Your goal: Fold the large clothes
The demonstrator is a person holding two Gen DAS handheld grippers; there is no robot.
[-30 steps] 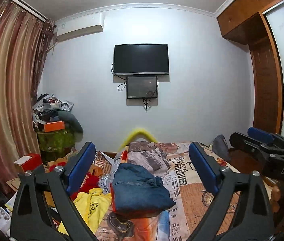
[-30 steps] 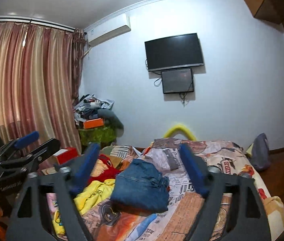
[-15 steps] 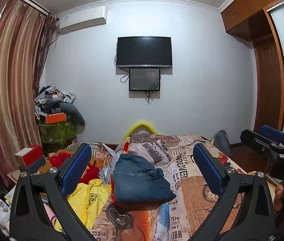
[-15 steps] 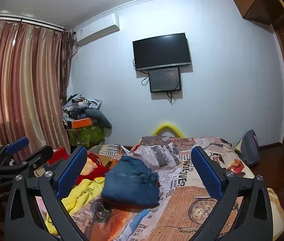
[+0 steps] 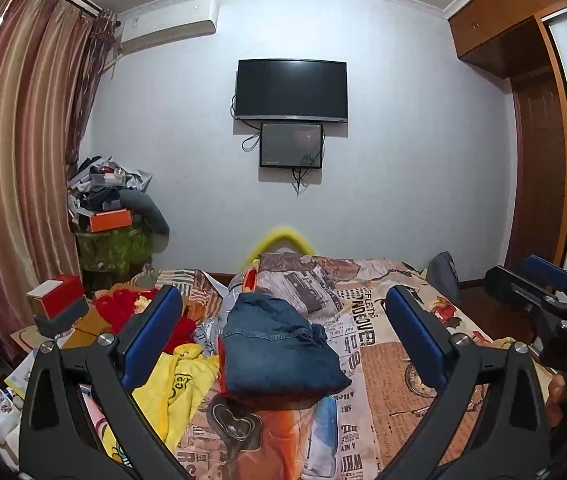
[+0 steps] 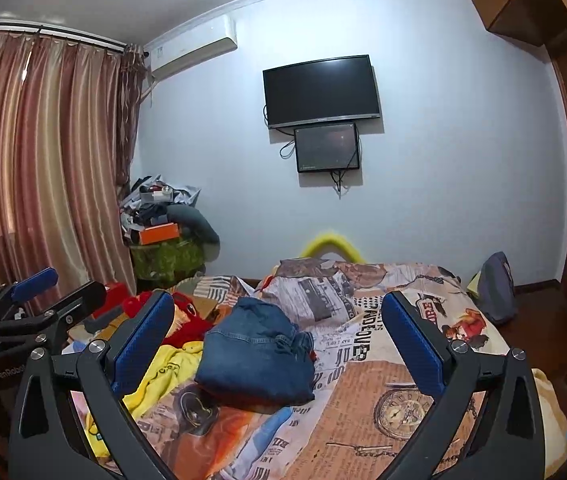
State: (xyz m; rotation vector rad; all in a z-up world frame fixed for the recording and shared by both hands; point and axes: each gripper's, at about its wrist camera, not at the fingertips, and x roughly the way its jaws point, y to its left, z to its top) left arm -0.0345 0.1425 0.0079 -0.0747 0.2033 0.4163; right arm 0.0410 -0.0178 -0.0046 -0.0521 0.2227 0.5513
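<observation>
Resting folded jeans point(image 5: 279, 348) on bed point(image 5: 395, 384)

Open printed bedspread point(image 6: 423, 392) lying clear right of the folded jeans point(image 6: 255, 360), yellow garment point(image 5: 179, 384) and red clothes point(image 6: 187, 320) crowding the left, boxes point(image 5: 57, 300) blocking the left edge.

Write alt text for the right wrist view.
The right gripper stands open and empty above a bed with a newspaper-print cover, where folded blue jeans lie beside yellow and red clothes. The left gripper shows at the left edge; a television hangs on the wall.
</observation>
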